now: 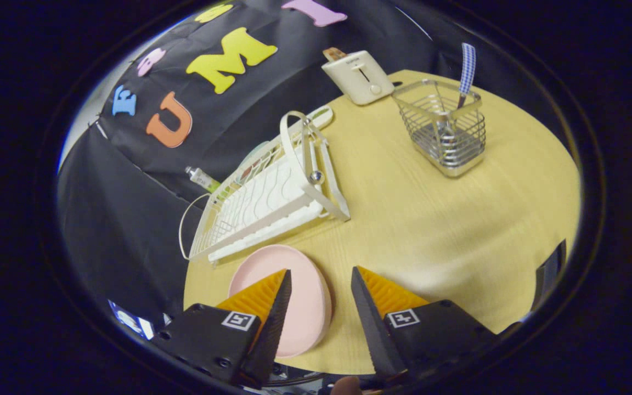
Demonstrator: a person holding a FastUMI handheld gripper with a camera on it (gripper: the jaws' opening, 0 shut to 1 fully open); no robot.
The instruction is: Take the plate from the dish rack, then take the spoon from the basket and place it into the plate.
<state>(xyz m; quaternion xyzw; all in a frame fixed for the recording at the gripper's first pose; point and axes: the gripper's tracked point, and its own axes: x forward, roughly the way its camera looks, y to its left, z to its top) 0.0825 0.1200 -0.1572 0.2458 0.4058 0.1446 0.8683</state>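
A: What is seen, from largest down?

B: A round pale wooden table (pixel 431 230); well beyond the tongs (pixel 320 285), a white plastic dish rack (pixel 264 206); a flat pink plate (pixel 305 296) laid under the left finger; the tongs held apart, empty.

A: And the spoon?

B: Far ahead, in a wire basket (pixel 445 131), a blue-checked-handled spoon (pixel 465 74) stands upright, bowl probably down. Likely light, stiff, slippery; the handle should be gripped.
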